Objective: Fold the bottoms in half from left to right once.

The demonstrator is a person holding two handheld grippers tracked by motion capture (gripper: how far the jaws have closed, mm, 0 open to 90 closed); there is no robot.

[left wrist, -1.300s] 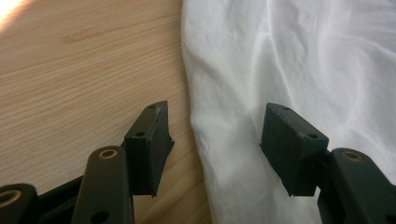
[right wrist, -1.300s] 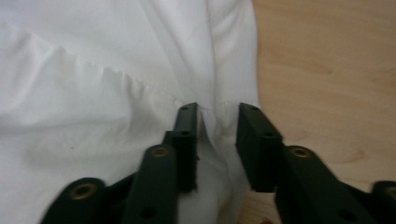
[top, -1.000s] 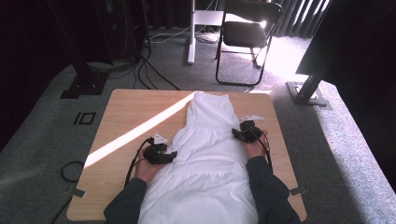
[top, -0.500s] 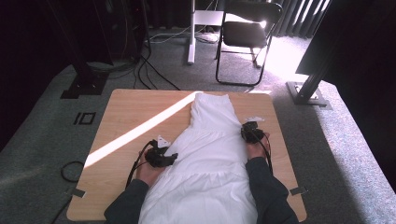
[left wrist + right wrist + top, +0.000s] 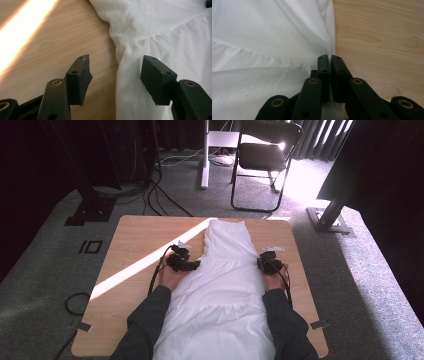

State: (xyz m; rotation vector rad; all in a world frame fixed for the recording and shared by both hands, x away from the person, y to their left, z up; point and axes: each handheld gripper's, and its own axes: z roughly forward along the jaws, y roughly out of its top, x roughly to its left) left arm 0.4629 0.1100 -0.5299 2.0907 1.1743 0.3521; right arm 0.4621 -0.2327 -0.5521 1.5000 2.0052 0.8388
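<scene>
A white garment [image 5: 225, 290] lies flat along the wooden table [image 5: 135, 240], with its narrow end at the far side. My left gripper [image 5: 192, 266] is at the garment's left edge, near the waist. Its jaws have just been opening and stand open [image 5: 115, 60], one over bare wood and the other over the cloth [image 5: 162, 30], with the edge below the gap. My right gripper [image 5: 263, 263] is at the garment's right edge. Its jaws [image 5: 330, 57] are shut on a pinch of the white cloth [image 5: 262, 37], right beside the bare table [image 5: 382, 37].
A bright stripe of sunlight [image 5: 145, 265] crosses the table's left half. On the carpet beyond the table stand a black folding chair [image 5: 265, 155] and two dark stand bases [image 5: 87, 212] [image 5: 332, 220]. Cables [image 5: 160, 195] trail there too.
My left hand has moved away from the person and slightly right along the garment's left edge. The right gripper's jaws have closed on the cloth edge. The garment's upper part has drawn narrower.
</scene>
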